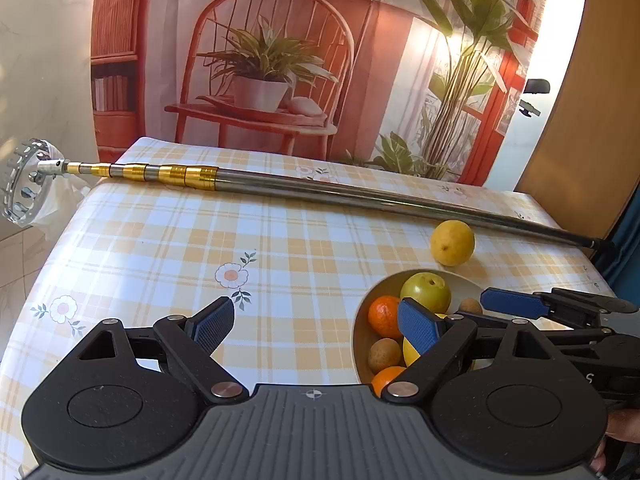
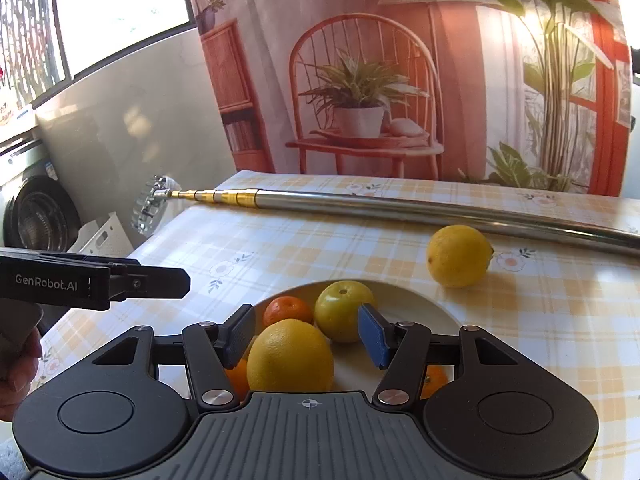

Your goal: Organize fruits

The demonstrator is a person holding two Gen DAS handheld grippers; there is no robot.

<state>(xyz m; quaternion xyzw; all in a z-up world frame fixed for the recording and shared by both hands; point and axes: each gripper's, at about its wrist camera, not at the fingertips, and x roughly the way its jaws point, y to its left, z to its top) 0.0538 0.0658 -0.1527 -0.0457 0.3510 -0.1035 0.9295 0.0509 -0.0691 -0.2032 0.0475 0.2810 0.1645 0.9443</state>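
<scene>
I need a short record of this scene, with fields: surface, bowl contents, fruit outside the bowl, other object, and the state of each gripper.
surface: table with yellow checked cloth
bowl: holds a green fruit, oranges, a large yellow fruit and small brown fruits
outside bowl: one lemon, on the cloth between bowl and pole
other object: telescopic pole lying across the table's far side
left gripper: open, empty, beside the bowl
right gripper: open, over the bowl, the yellow fruit between its fingers, no clear contact

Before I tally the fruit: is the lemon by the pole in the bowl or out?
Out. The lemon sits on the tablecloth, beyond the bowl rim.
</scene>
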